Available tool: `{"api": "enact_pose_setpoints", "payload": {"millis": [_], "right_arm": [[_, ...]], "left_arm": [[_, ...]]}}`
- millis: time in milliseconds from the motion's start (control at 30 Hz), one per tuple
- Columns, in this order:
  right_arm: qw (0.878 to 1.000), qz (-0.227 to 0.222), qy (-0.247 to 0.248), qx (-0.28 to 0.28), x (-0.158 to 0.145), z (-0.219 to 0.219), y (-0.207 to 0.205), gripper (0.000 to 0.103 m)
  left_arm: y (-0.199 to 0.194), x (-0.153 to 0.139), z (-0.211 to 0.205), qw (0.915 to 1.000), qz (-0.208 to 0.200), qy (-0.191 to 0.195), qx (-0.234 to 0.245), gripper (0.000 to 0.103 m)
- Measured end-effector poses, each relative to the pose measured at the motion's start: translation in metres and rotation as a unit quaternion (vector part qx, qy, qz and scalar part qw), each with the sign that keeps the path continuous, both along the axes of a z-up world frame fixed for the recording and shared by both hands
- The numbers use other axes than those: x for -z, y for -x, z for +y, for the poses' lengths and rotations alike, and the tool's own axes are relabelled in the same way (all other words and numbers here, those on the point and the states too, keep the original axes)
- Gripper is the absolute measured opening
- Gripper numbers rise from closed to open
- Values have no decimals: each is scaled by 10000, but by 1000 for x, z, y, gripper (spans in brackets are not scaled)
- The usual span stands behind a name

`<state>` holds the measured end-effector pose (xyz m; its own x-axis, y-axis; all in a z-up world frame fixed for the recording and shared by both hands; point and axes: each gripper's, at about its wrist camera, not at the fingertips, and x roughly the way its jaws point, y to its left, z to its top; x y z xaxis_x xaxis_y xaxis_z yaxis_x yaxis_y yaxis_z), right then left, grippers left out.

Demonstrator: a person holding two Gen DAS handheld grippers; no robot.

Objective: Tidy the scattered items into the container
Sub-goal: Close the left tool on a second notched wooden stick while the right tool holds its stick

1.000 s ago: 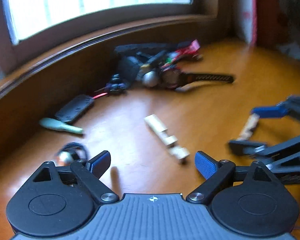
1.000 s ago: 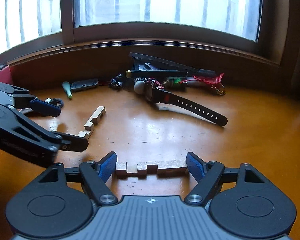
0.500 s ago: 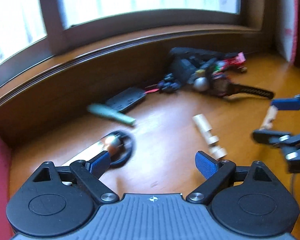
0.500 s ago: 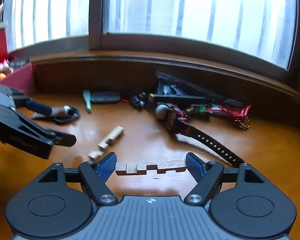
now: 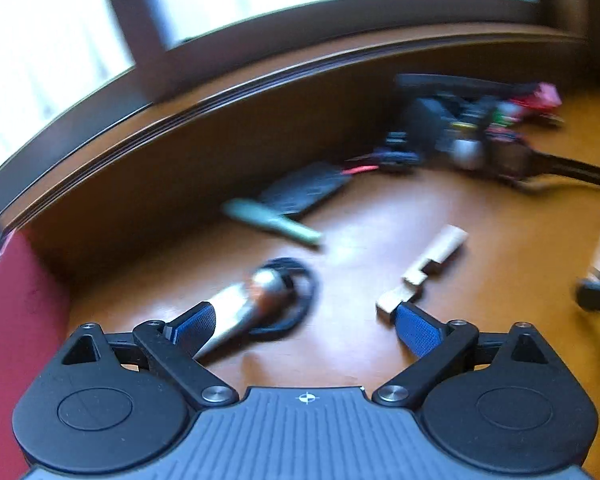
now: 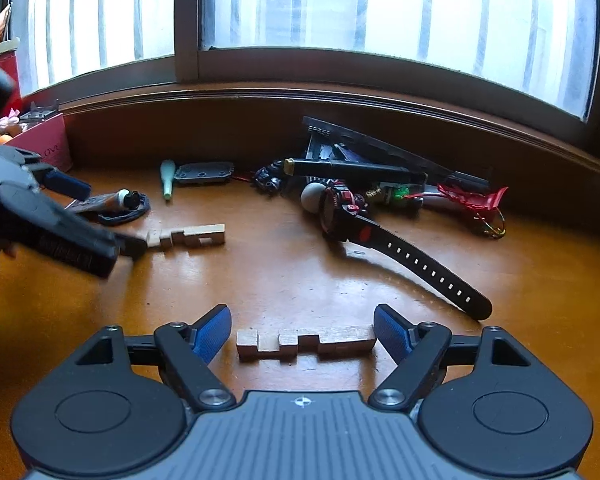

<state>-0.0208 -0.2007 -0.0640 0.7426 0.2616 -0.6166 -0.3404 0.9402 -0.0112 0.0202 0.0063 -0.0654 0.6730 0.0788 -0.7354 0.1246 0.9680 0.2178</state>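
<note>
Right gripper (image 6: 302, 336) is sitting wide around a notched pale wooden block (image 6: 306, 345): right pad touching its end, left pad just clear. Left gripper (image 5: 306, 322) is hanging wide open over the orange-brown wooden table (image 6: 540, 280), nothing between its pads; a second notched wooden block (image 5: 424, 272) is lying just beyond its right fingertip. Red box (image 6: 46, 146) is standing far left by the wall.

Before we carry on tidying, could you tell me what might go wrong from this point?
1. The notched wooden piece sits between the pads of the right gripper with a gap at one pad; it may slip if lifted.
2. The open left gripper has a finger beside the second wooden piece; it could knock it aside.
</note>
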Motion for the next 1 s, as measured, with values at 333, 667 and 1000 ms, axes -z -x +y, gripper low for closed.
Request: {"api": "enact_pose_setpoints", "payload": {"millis": [333,667,1000], "right_arm": [[9996,130,-249,-50,2,-17,4,80],[9988,129,-413,-241,6,-28,8,87],[9974,165,-560,-418,6,-30,3,88]], "left_arm": [[-16,-1,-42,9910,334,1205,-486,97],[-24,1,-48,9829,2,1388,-1210,97],[-30,-1,-45,9826,-186,1262,-1348,75]]}}
